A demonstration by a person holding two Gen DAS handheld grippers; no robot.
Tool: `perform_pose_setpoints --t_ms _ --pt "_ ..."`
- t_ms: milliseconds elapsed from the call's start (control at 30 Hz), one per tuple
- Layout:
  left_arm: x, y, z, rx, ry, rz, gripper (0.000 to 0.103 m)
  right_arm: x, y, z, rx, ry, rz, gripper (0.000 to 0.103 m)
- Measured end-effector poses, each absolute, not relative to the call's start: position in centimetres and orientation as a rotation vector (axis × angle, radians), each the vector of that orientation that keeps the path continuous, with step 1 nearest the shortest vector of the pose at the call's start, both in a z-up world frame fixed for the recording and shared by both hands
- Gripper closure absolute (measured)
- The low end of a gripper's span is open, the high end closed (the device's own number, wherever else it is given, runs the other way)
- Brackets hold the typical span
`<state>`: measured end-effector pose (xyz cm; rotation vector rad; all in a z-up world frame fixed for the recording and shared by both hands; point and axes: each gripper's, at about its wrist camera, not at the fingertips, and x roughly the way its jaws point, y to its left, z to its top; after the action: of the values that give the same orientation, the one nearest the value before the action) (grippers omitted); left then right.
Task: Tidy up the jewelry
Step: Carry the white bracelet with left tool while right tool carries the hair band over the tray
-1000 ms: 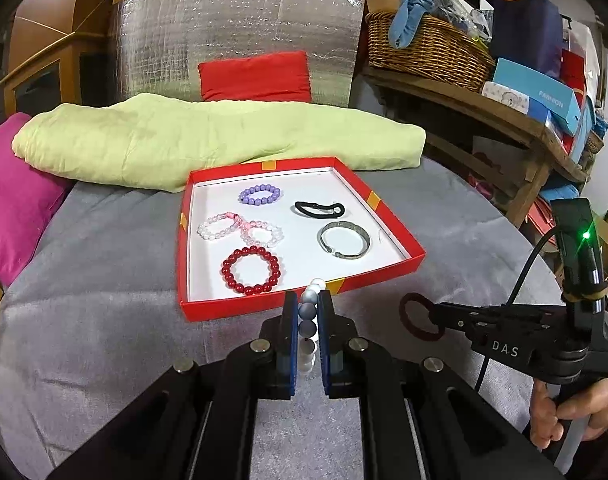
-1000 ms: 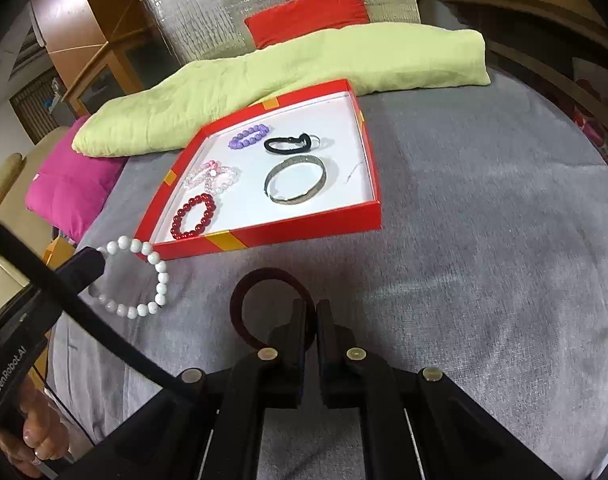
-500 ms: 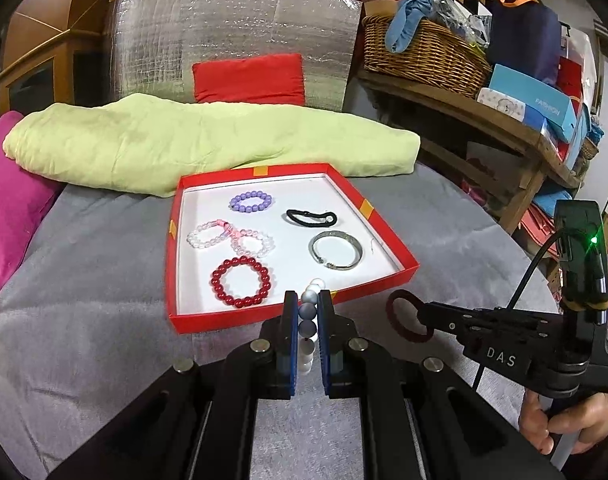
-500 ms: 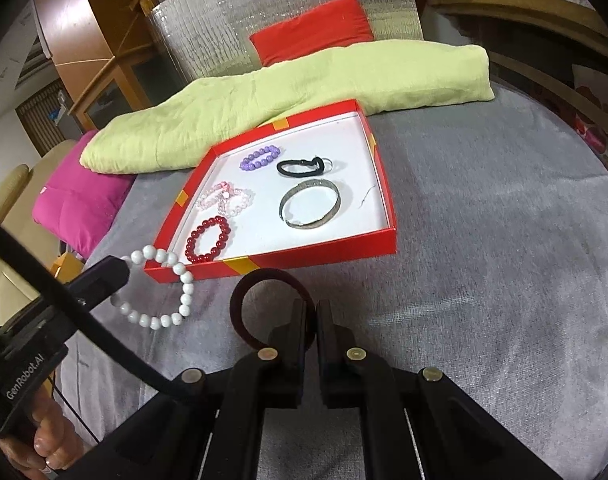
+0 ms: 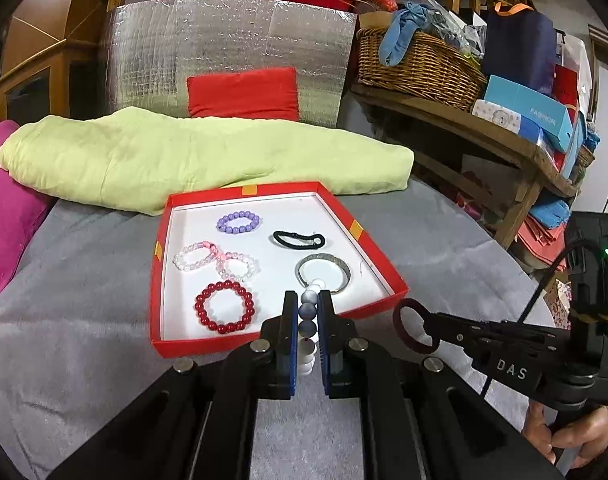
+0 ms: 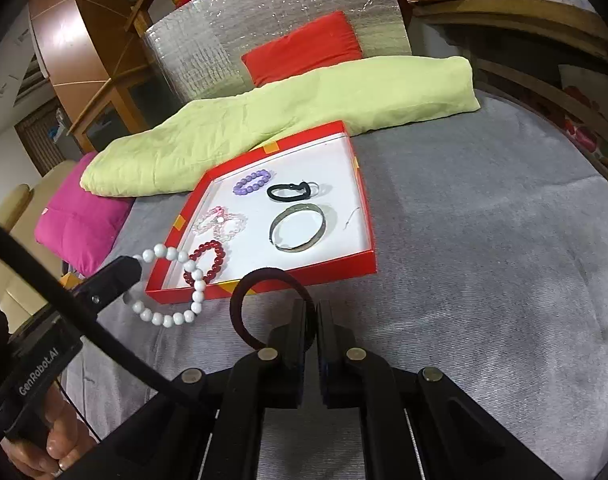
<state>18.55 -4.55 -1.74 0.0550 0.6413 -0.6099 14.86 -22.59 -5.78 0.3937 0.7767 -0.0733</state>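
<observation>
Both carried pieces now hang nearer the red tray (image 6: pixel 365 258): left hand-held gripper (image 5: pixel 307 330) pinches a white bead bracelet (image 6: pixel 172 292), right hand-held gripper (image 6: pixel 315 326) clamps a dark ring (image 6: pixel 248 280). Five pieces lie inside; two remain.

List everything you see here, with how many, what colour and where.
tray: 1, red with white floor, on grey cover
purple bead bracelet: 1, tray rear
pink-white bead bracelets: 2, touching, tray left
red bead bracelet: 1, tray front left
black hair tie: 1, tray right
metal bangle: 1, silver, tray front right
green blanket: 1, behind tray
pink cushion: 1, left
wicker basket: 1, brown, shelf right
white bead bracelet: 1, in left claw
dark red ring: 1, in right claw
</observation>
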Motion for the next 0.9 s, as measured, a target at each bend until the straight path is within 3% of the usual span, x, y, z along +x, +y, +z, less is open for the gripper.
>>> perform_pose_setpoints --t_ms 900 --pt "22.3 -5.3 -2.8 0.057 0.613 -0.398 0.094 16.9 -24.1 -3.9 0.366 0.675 -0.097 0.098"
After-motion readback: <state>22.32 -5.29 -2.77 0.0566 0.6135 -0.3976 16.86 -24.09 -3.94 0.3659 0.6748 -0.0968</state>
